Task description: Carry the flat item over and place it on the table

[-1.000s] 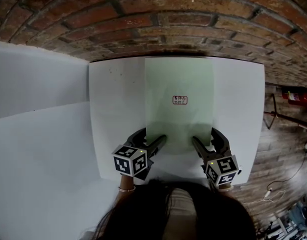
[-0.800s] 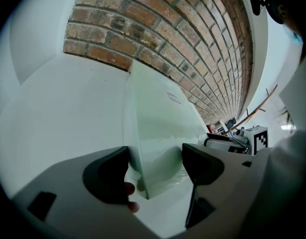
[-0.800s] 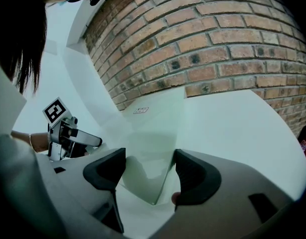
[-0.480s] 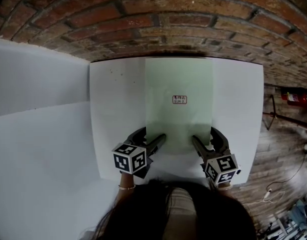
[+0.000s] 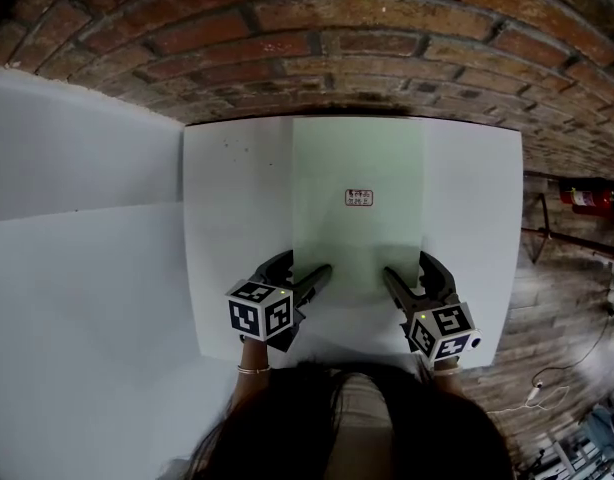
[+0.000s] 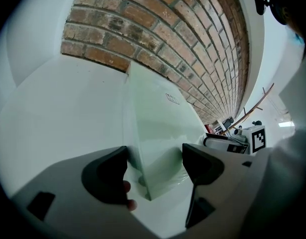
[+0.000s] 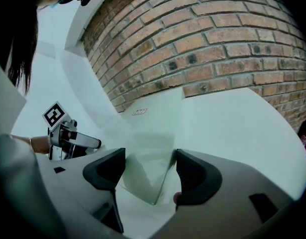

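A pale green, see-through flat pane (image 5: pixel 359 208) with a small label (image 5: pixel 358 198) lies lengthwise on the white table (image 5: pixel 237 218), its far edge at the brick wall. My left gripper (image 5: pixel 295 274) is open around the pane's near left corner (image 6: pixel 153 118), and its jaws stand well apart (image 6: pixel 155 166). My right gripper (image 5: pixel 415 276) is open around the near right corner (image 7: pixel 153 128), again with a wide gap (image 7: pixel 148 171). I cannot tell whether the near edge rests fully on the table.
A brick wall (image 5: pixel 317 48) runs along the table's far edge. A white panel (image 5: pixel 77 228) stands to the left. On the right, beyond the table edge, is wooden floor with a red fire extinguisher (image 5: pixel 579 198) and cables.
The pane and both grippers stay where they were. Only the head view has shifted a little.
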Demonstrator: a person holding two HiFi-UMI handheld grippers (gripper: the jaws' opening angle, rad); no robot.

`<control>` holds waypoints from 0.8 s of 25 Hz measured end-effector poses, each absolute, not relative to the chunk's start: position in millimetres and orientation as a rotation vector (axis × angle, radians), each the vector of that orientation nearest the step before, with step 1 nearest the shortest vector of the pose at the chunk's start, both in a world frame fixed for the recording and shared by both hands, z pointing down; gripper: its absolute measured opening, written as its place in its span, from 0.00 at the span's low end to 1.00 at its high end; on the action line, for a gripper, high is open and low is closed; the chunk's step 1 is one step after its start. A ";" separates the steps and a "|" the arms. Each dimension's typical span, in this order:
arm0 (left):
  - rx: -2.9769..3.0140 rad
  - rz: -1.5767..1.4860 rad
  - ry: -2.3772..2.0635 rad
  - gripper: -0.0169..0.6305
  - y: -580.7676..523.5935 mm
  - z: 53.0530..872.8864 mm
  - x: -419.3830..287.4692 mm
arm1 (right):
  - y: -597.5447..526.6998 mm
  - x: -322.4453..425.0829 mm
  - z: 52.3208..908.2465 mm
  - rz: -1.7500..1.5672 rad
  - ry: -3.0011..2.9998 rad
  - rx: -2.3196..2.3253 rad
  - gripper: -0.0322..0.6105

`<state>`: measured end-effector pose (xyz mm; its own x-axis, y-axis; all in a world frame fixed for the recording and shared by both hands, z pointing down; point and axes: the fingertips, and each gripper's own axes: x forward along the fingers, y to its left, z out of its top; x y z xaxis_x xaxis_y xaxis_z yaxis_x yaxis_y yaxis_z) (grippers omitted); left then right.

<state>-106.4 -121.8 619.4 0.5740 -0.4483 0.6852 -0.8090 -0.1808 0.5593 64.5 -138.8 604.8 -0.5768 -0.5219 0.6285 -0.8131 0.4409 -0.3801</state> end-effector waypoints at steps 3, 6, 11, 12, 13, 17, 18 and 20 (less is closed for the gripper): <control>1.840 0.470 -1.046 0.57 -125.1 615.3 -106.9 | -138.2 64.3 604.9 0.941 -2.270 1.127 0.56; 1.851 0.482 -1.066 0.57 -125.0 613.6 -108.4 | -138.0 64.3 604.6 0.938 -2.268 1.130 0.56; 1.858 0.490 -1.090 0.57 -123.4 608.7 -112.0 | -139.3 66.3 603.8 0.904 -2.272 1.153 0.56; 1.859 0.486 -1.096 0.57 -123.3 607.3 -113.1 | -138.8 66.2 603.1 0.900 -2.266 1.153 0.56; 1.862 0.483 -1.101 0.57 -123.4 605.6 -114.1 | -138.6 66.3 602.1 0.893 -2.260 1.154 0.56; 1.879 0.482 -1.119 0.55 -122.6 599.2 -117.6 | -143.9 68.4 596.2 0.836 -2.265 1.192 0.56; 1.883 0.482 -1.124 0.54 -122.3 597.5 -118.1 | -144.2 69.3 595.1 0.829 -2.267 1.198 0.56; 1.890 0.478 -1.132 0.54 -121.9 593.8 -118.4 | -143.6 71.1 592.4 0.822 -2.269 1.206 0.56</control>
<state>-118.4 -121.9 593.8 0.5151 -0.5226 0.6794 -0.8514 -0.2202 0.4761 71.1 -143.6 592.4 -0.5226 -0.5847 0.6205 -0.8465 0.4430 -0.2955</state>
